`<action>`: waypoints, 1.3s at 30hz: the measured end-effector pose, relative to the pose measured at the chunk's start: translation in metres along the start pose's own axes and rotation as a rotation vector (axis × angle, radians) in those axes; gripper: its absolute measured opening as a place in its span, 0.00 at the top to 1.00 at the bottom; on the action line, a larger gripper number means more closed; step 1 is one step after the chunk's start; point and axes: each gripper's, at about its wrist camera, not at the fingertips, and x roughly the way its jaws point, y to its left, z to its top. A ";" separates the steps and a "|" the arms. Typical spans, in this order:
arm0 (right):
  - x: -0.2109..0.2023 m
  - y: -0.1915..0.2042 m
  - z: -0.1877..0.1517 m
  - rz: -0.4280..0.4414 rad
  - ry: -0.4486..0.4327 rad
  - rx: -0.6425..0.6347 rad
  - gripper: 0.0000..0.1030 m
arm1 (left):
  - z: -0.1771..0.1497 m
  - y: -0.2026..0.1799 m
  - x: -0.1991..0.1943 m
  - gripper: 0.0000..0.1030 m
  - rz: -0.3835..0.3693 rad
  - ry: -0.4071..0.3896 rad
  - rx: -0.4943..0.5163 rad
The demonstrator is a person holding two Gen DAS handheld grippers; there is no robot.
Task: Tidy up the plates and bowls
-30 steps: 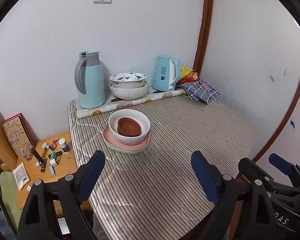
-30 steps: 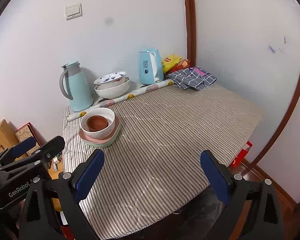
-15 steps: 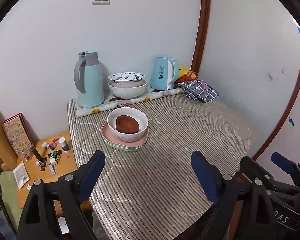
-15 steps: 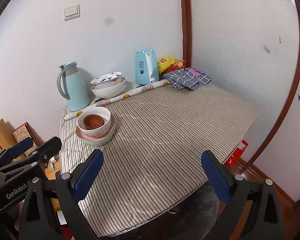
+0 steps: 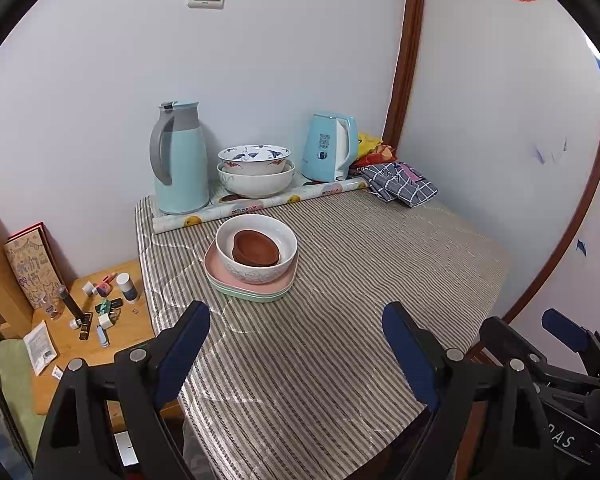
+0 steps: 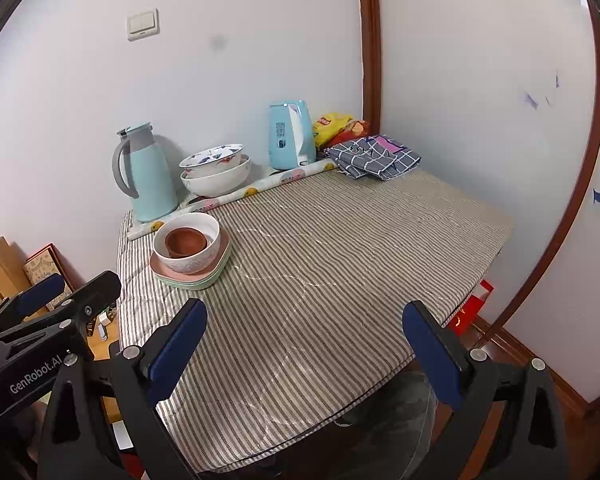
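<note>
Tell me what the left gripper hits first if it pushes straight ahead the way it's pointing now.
Probably the striped tablecloth: the open left gripper tilts down at bare cloth just short of the stack of plates. If it cleared the cloth, the stack comes next; depth is hard to judge.

Left wrist view: set above the near edge of the striped-cloth table (image 5: 340,320), angled down toward the far wall corner, from well back. Right wrist view: just rightward, same facing. Shared: table, stacked white ceramic bowl on pink plates (image 5: 256,256) (image 6: 188,248), pale-blue thermos jug (image 5: 180,160) (image 6: 148,172).
</note>
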 end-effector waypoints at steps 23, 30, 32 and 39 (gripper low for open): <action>0.001 -0.001 -0.003 -0.001 0.006 0.014 0.06 | -0.003 0.003 0.000 0.15 0.003 0.004 -0.010; -0.001 0.001 -0.005 0.003 0.005 0.009 0.05 | -0.002 0.000 -0.002 0.15 0.003 0.004 -0.007; -0.001 0.001 -0.005 0.003 0.004 0.011 0.05 | -0.002 0.000 -0.002 0.15 0.003 0.005 -0.008; -0.001 0.003 -0.005 0.004 0.003 0.011 0.05 | -0.003 0.000 -0.003 0.15 0.004 0.005 -0.008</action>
